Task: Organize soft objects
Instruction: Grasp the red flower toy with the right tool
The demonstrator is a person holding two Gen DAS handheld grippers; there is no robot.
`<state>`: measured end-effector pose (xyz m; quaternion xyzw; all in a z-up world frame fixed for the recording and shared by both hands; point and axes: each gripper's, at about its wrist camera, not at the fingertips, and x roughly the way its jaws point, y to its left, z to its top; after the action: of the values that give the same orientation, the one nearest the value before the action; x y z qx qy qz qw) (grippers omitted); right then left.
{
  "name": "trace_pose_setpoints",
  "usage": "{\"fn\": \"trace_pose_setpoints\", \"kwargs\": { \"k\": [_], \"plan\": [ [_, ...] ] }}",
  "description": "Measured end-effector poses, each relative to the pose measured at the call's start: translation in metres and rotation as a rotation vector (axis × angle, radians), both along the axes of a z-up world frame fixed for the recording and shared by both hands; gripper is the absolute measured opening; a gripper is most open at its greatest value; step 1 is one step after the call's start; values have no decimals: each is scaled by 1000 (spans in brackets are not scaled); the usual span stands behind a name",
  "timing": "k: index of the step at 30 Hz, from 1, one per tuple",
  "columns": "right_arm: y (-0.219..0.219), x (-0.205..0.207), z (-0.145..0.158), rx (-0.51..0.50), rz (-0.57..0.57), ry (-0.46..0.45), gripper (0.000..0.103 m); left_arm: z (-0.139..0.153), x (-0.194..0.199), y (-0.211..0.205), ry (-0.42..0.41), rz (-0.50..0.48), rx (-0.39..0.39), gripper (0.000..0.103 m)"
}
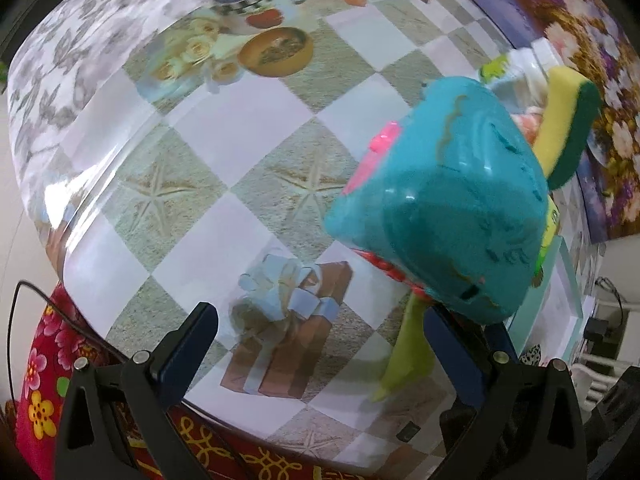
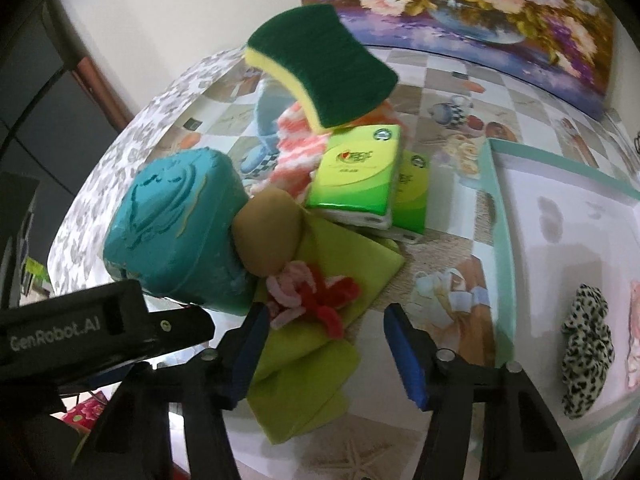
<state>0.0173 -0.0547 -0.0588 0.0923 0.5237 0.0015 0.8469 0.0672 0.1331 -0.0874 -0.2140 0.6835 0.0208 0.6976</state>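
Note:
A pile of soft things lies on the patterned table. It holds a teal embossed block (image 2: pixel 172 224), a brown pouch (image 2: pixel 268 232), red and pink fuzzy strands (image 2: pixel 316 300), a lime cloth (image 2: pixel 304 372), two green tissue packs (image 2: pixel 356 172) and a coral knit (image 2: pixel 296 148). A green-and-yellow sponge (image 2: pixel 324 80) sits on top. My right gripper (image 2: pixel 326 322) is open just above the lime cloth, its left finger at the cloth's edge and the pads not pressing. My left gripper (image 1: pixel 320 320) is wide open over bare table. The teal block (image 1: pixel 440 208) rises by its right finger.
A white tray with a teal rim (image 2: pixel 500 216) stands to the right and holds a leopard-print scrunchie (image 2: pixel 588 344) and a pink item at the frame edge. A flower picture (image 2: pixel 460 4) lines the back wall. The left gripper's black housing (image 2: pixel 80 328) crowds the pile's left side.

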Motion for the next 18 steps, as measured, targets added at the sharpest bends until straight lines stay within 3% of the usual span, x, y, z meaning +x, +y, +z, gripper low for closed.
{"fn": "trace_pose_setpoints", "kwargs": {
  "k": [5, 12, 18],
  "plan": [
    [3, 5, -4, -8, 20, 9, 54, -9, 1, 11, 26, 35, -43, 102],
    [7, 8, -8, 14, 44, 19, 34, -13, 1, 18, 28, 37, -56, 102],
    [7, 6, -7, 33, 52, 17, 24, -13, -3, 16, 27, 31, -81, 100]
  ]
}}
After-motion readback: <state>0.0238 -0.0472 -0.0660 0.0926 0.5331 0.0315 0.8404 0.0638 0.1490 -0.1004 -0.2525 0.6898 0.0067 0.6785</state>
